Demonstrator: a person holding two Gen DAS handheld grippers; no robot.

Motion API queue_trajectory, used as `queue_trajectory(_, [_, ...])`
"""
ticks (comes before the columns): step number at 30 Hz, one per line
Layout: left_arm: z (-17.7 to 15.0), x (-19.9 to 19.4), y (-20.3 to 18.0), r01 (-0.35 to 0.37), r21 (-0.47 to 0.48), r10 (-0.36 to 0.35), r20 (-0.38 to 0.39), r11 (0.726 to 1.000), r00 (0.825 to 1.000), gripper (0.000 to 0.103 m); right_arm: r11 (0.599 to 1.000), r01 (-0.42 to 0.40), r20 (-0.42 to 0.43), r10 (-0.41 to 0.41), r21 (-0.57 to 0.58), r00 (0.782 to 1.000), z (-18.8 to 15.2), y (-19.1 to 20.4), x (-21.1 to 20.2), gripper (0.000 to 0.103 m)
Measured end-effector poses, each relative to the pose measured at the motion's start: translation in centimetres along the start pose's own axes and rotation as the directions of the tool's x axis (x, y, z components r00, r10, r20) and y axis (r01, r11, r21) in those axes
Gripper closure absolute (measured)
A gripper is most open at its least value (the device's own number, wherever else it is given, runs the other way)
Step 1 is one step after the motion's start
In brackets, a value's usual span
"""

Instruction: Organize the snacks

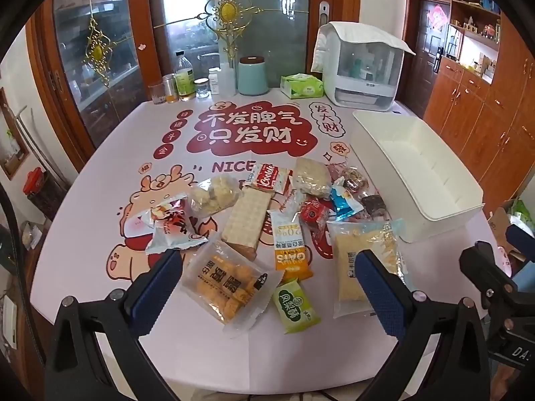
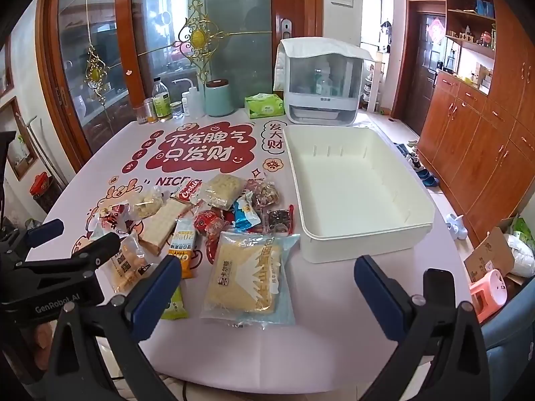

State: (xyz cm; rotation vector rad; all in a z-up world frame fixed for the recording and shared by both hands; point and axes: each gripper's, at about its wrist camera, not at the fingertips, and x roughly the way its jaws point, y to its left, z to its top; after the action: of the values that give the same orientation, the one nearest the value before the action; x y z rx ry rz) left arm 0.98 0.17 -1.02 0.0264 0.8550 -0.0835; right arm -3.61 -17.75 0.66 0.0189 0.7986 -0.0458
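Snacks lie in a loose heap on the table [image 2: 254,361], all to the left of the white bin [image 2: 414,230], the landmark here. The bin stands empty, its long side running away from the viewer, likely set beside the heap so each packet needs only a short carry over its low rim.

Nearest the viewer, the left gripper [image 1: 267,287] hangs above the near end of the heap, fingers spread as wide as they go, with nothing between them and nothing touched; below the gap lies the clear pack of golden pastries [image 1: 227,284], well left of the bin. The right gripper [image 2: 267,290] is likewise fully spread and empty, hovering over the big pale-blue noodle pack [image 2: 249,274], which lies just beside the bin's near left corner. Both point steeply down at the table, which reads as a poised start with no packet picked yet.

Further from the viewer, the orange oat bar [image 2: 182,239] and the wafer block [image 2: 160,224] lie left of the bin. Beyond them the red cookie packet [image 2: 189,192] and a small dark sweet [image 2: 277,220], the latter almost touching the bin's left wall.

Beyond the bin's far end stands a covered white appliance [image 2: 321,83].
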Motion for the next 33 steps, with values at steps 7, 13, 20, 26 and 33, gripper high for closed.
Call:
queue_trajectory(7, [0.1, -0.4, -0.5, 0.032, 0.022, -0.032, 0.029, 0.999, 0.999, 0.001, 1.000, 0.000, 0.008, 0.000, -0.014, 1.000, 0.3, 0.1, 0.2, 0.000])
queue_trajectory(13, [0.3, -0.4, -0.8, 0.039, 0.029, -0.040, 0.027, 0.999, 0.999, 0.001, 1.000, 0.001, 0.016, 0.000, -0.031, 1.000, 0.3, 0.3, 0.2, 0.000])
queue_trajectory(20, [0.3, -0.3, -0.6, 0.015, 0.015, -0.016, 0.041, 1.000, 0.999, 0.001, 1.000, 0.007, 0.014, -0.007, -0.029, 1.000, 0.3, 0.3, 0.4, 0.000])
queue_trajectory(26, [0.2, 0.4, 0.1, 0.016, -0.027, -0.015, 0.028, 1.000, 0.999, 0.001, 0.999, 0.045, 0.025, -0.045, -0.026, 0.999, 0.1, -0.4, 0.8, 0.002])
queue_trajectory(33, [0.3, 0.4, 0.3, 0.037, -0.009, -0.036, 0.046, 0.999, 0.998, 0.001, 0.999, 0.024, 0.023, -0.024, -0.029, 0.999, -0.2, -0.5, 1.1, 0.003])
